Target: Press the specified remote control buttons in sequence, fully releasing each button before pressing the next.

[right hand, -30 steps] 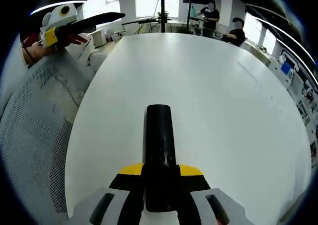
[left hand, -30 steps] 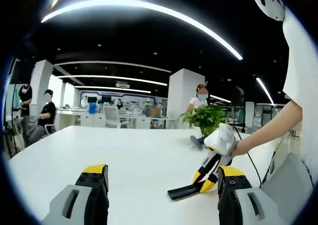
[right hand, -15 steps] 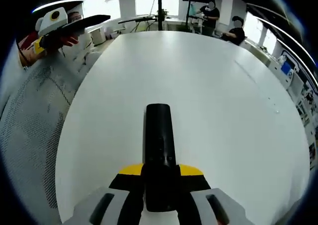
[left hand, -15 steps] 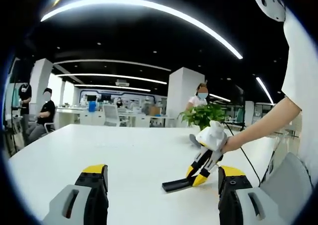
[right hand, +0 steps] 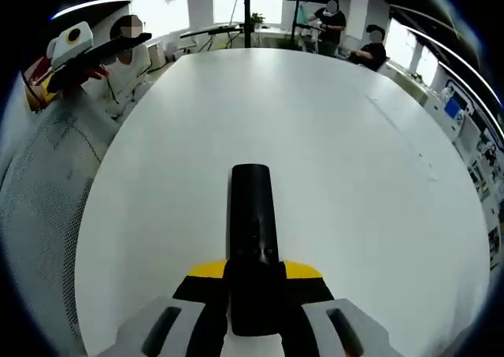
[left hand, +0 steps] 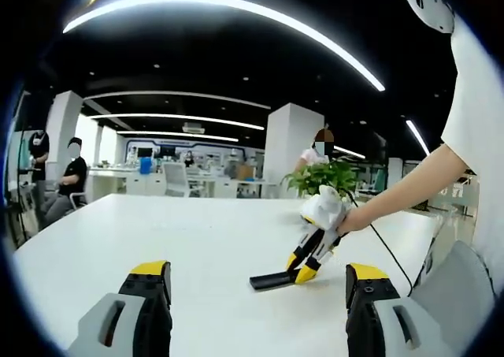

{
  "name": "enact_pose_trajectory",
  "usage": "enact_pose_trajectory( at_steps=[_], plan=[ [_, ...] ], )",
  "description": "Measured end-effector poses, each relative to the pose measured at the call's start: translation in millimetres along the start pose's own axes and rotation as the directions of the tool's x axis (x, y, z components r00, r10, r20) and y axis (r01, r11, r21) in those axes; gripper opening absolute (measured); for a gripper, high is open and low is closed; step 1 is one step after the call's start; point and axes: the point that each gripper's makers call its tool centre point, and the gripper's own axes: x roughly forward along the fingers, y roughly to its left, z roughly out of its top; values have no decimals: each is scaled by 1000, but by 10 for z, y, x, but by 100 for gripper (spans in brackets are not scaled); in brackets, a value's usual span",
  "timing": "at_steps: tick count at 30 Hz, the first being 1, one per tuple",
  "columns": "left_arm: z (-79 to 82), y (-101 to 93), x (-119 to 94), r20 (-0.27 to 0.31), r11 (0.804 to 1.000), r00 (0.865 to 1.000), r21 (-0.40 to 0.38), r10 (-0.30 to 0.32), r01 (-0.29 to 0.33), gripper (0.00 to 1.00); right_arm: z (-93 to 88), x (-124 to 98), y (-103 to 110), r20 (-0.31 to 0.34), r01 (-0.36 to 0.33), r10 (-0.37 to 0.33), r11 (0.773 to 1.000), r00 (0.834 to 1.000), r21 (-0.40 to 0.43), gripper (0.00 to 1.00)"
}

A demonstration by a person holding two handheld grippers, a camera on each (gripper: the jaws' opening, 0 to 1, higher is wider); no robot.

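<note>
Right gripper view has the right gripper (right hand: 252, 282) clamped on the black remote control (right hand: 252, 223) above the white table (right hand: 354, 176); left gripper (left hand: 256, 294) sits wide open, holding nothing.

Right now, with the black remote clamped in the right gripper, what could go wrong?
1. The right gripper holds the slim black remote control by its near end, so most of it sticks out past the jaws; a press near the tip may lever it loose.
2. In the left gripper view the remote looks to hang above the white table, so a press has no support underneath.
3. The left gripper is open and some way off; its wide jaws could hit several buttons.
</note>
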Motion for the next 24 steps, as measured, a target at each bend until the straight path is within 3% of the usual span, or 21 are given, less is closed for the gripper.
enact_pose_trajectory(
  at_steps=[7,11,18,24],
  plan=[
    [-33,76,-9,-17,999,999,1,38,-38,95,49,29,-190,-5,15,-15,999,1000,30,21],
    [-35,18,3,-17,1000,1000,0,8,-8,95,45,31,-214,-10,12,-12,1000,1000,21,21],
    [-49,44,-1,-24,1000,1000,-9,18,-18,95,40,22,-284,12,-13,13,1000,1000,-21,21],
    [-69,61,1,-36,1000,999,-4,24,-24,95,67,40,-383,22,-3,3,1000,1000,-5,21]
  ],
)
